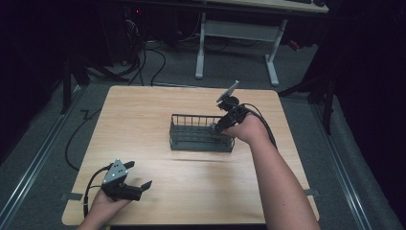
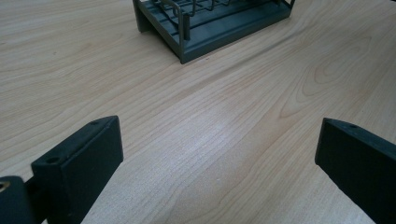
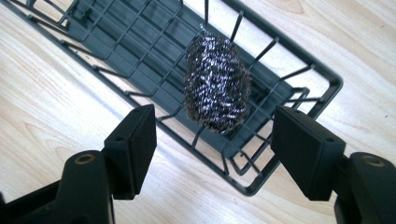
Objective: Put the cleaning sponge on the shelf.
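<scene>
The steel scrubber point(image 3: 215, 86) in the basket point(image 3: 322, 77) looks light and springy, so the right gripper's point(image 3: 212, 149) wide-apart fingers could squeeze its middle.

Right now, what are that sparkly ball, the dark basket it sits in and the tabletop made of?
The ball looks like a steel wool scourer: tangled, shiny metallic curls. The basket seems to be metal wire with a matte dark grey coating, or possibly moulded plastic; its thin bars form a grid. The tabletop shows pale wood grain with a soft sheen, likely laminate or veneer.
</scene>
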`<action>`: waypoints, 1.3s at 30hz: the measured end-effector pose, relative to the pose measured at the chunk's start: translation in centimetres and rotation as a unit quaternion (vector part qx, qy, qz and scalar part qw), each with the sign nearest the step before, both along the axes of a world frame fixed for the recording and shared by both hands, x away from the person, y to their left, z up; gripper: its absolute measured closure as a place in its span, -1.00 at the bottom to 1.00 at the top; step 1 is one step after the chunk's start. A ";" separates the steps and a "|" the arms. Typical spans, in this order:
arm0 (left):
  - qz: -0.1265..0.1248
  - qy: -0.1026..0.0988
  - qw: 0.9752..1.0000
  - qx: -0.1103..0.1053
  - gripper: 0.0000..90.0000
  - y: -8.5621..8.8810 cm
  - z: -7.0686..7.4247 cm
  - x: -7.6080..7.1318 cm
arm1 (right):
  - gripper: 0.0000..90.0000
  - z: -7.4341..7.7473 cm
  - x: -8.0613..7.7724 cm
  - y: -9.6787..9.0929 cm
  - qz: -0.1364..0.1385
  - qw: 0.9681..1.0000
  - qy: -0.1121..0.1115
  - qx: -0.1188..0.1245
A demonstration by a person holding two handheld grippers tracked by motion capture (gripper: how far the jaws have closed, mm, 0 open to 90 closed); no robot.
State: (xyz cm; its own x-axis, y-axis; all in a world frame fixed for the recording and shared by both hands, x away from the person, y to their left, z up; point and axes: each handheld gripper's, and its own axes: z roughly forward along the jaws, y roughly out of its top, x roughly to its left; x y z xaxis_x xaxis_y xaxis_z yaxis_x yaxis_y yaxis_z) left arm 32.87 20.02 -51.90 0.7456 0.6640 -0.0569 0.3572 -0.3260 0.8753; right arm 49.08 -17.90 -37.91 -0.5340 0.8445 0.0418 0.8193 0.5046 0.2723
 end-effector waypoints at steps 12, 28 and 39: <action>-0.005 0.003 1.000 0.007 -0.97 -0.1 0.0 0.0 | -0.29 -0.9 -3.5 -0.8 0.014 1.000 -0.007 0.001; -0.009 0.008 1.000 0.015 -0.97 -0.4 -0.3 0.1 | -0.31 -5.0 -9.1 -4.3 0.003 0.997 -0.080 0.022; -0.012 0.011 1.000 0.018 -0.97 -0.6 -0.5 0.1 | -0.25 -8.6 -13.8 -6.6 -0.019 0.985 -0.149 0.086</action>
State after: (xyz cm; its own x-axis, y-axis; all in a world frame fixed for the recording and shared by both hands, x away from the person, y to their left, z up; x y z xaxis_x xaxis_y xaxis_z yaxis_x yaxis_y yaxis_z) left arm 32.95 19.38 -52.37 0.7603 0.6476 -0.0509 0.3685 -0.3654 0.8548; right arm 35.26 -24.53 -46.46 -0.5121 0.8583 0.0317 0.7078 0.4008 0.5817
